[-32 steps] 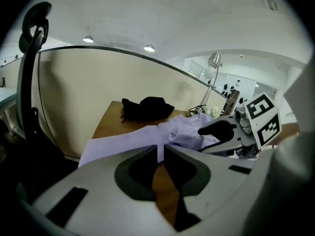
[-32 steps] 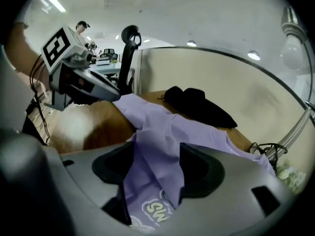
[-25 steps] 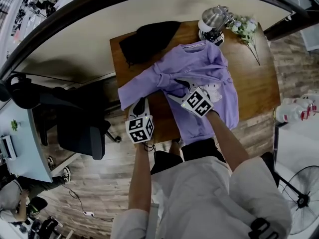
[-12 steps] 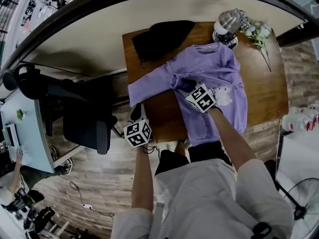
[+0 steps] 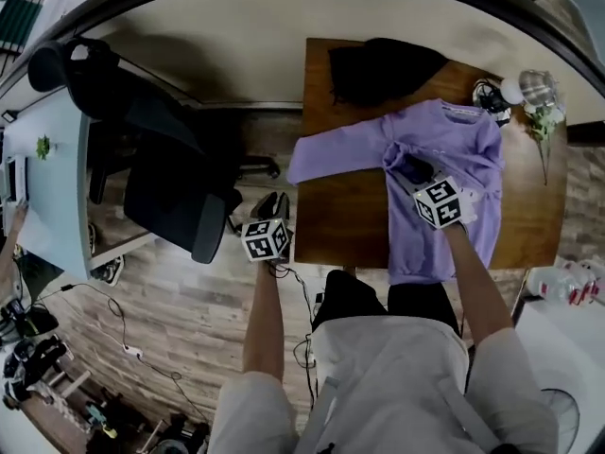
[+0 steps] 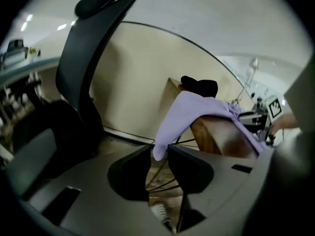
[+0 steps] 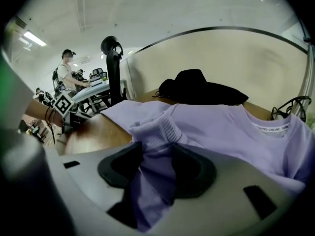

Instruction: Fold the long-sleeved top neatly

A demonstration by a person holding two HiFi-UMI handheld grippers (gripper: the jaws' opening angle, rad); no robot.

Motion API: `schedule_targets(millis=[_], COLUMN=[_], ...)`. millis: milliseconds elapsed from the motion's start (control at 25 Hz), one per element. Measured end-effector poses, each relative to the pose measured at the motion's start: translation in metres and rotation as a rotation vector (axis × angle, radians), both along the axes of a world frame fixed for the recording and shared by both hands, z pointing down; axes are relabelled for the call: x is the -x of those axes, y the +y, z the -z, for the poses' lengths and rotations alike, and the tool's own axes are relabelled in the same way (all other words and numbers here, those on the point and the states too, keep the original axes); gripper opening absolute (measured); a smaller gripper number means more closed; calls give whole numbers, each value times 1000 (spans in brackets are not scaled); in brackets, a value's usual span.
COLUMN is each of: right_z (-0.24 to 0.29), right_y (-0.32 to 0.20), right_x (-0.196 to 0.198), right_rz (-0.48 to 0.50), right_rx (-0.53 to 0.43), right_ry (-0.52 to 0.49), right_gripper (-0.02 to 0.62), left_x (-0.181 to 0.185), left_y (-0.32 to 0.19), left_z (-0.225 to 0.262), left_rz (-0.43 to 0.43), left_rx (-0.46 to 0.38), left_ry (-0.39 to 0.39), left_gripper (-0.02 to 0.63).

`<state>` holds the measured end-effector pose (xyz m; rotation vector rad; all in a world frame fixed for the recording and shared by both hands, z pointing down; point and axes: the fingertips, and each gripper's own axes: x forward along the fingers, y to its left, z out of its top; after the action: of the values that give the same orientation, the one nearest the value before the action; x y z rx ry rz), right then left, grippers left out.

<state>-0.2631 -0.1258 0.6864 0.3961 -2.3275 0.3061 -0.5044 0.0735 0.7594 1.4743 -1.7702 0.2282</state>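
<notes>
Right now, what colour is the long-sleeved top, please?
Light purple top, clearest in right gripper view.

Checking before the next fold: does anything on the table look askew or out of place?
One sleeve of the purple top sticks out sideways, its cuff drooping over the table edge, while the other is folded across the chest.
</notes>
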Motion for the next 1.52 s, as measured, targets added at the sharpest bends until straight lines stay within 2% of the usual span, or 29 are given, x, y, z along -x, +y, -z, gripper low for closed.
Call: schedule_targets(millis=[40,80,120,280,520,560,600,640,680,760,880,960,1120,1280,1400,1520], right_z=[0,1,1,0,-1,-1,-1,-2,-2,-3,2,15,51,79,115,137], right_y=[-1,-2,-2,-1,-1,-2,-3,-3,-4,-4,0,3,15,41,62,88], right_x=[1,2,3,5,6,5,5,5,5,4,11,15,33,84,131,156], right_rz=[-2,-3,-4,-9,-8,-8,-8,-9,-12,-22,-29,-26,28,91,168,281], right_rx=[-7,-12,-14,-20,-46,-48,-48,-48,-46,-37,-20,-34,-122,-116,-105,-120], right_ry=[-1,-2,-2,-4,-12,-12,-12,-12,-12,-7,-8,-18,-51,-148,-250,-258], right_gripper=[199,199,199,201,202,202,202,202,202,204,213,253,268,267,268,272], left_x=[-1,-3,-6,-20,-15,-12,-7,-1,5,19,49,70,99,110,95,62], left_y=[-3,-6,-8,-15,-42,-47,-51,-55,-57,-56,-43,-42,-50,-66,-78,-91], left_z=[-10,-20,-29,-61,-95,-97,-98,-98,-96,-88,-64,-38,26,97,152,192], left_rz=[3,-12,-48,-213,-293,-295,-294,-293,-294,-309,-328,-329,-321,-344,-349,-378], left_rx=[-11,-15,-9,39,12,6,0,-4,-6,5,54,61,31,-35,-86,-135], left_ry=[75,114,117,42,-44,-71,-104,-141,-175,-243,-392,-489,-652,-798,-830,-830], left_gripper=[131,171,183,221,219,209,156,68,46,44,43,43,43,43,43,43])
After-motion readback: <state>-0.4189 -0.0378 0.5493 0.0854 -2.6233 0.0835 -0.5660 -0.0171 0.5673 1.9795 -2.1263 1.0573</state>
